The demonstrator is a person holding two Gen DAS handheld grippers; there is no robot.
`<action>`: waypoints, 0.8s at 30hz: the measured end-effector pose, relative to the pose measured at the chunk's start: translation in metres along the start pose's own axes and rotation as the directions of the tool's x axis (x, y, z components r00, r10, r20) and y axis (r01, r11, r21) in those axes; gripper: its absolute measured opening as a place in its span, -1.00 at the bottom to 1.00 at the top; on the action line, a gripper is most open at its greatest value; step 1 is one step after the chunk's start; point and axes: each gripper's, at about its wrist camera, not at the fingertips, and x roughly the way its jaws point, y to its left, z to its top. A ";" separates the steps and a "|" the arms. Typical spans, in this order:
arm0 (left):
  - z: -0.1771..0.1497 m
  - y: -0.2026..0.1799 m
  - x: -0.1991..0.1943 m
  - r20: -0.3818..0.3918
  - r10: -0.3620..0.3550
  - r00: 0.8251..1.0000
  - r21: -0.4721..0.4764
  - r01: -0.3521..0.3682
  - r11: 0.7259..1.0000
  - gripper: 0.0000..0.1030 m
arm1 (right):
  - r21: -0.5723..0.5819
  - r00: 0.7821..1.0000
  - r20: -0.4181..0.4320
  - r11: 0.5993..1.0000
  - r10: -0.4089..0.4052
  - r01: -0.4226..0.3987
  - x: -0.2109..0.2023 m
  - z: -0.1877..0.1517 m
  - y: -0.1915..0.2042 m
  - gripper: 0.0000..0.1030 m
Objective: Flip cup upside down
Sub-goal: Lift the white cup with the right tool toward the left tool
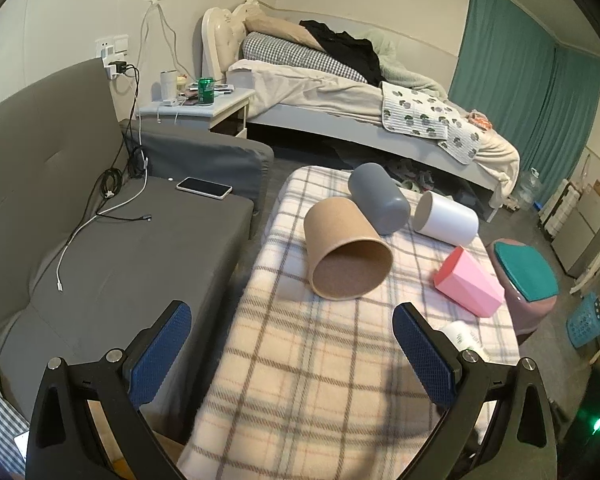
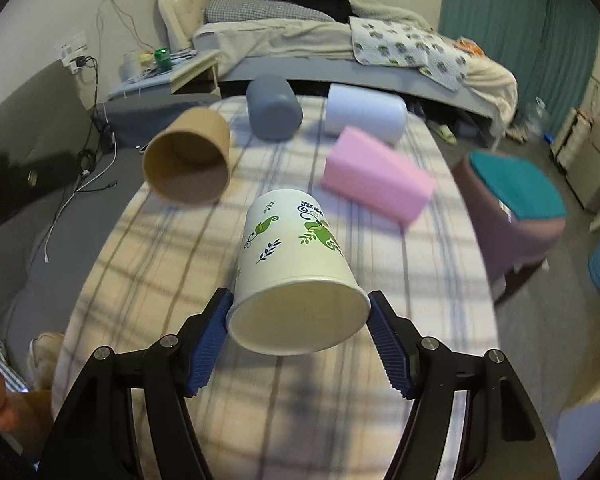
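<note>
My right gripper (image 2: 299, 312) is shut on a white paper cup with green and blue leaf prints (image 2: 292, 252), held at its rim, mouth toward the camera, above the plaid-covered table (image 2: 172, 264). That cup shows partly behind the right finger in the left wrist view (image 1: 462, 336). My left gripper (image 1: 292, 344) is open and empty over the table's near end. A brown cup (image 1: 346, 250) (image 2: 188, 158), a grey cup (image 1: 378, 196) (image 2: 274, 106), a white cup (image 1: 446, 218) (image 2: 364, 112) and a pink cup (image 1: 470, 282) (image 2: 376, 174) lie on their sides.
A grey sofa (image 1: 100, 248) with a phone (image 1: 204, 188) and cables stands left of the table. A pink stool with a teal top (image 1: 526, 276) (image 2: 516, 196) stands at the right. A bed (image 1: 340, 92) and a nightstand (image 1: 204, 108) are behind.
</note>
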 end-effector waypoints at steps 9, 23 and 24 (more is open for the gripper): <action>-0.003 -0.007 -0.001 -0.007 -0.007 1.000 0.024 0.007 1.000 1.00 | -0.066 0.999 -0.035 0.998 -0.009 0.007 0.000 -0.020 0.019 0.33; -0.002 -0.012 0.011 -0.052 0.069 0.996 0.038 -0.067 0.997 1.00 | -0.128 0.995 0.073 0.990 0.072 -0.062 -0.036 -0.017 -0.005 0.78; -0.001 -0.016 0.010 -0.051 0.062 0.997 0.038 -0.060 0.997 1.00 | -0.129 0.994 0.085 0.990 0.072 -0.060 -0.040 -0.015 -0.009 0.78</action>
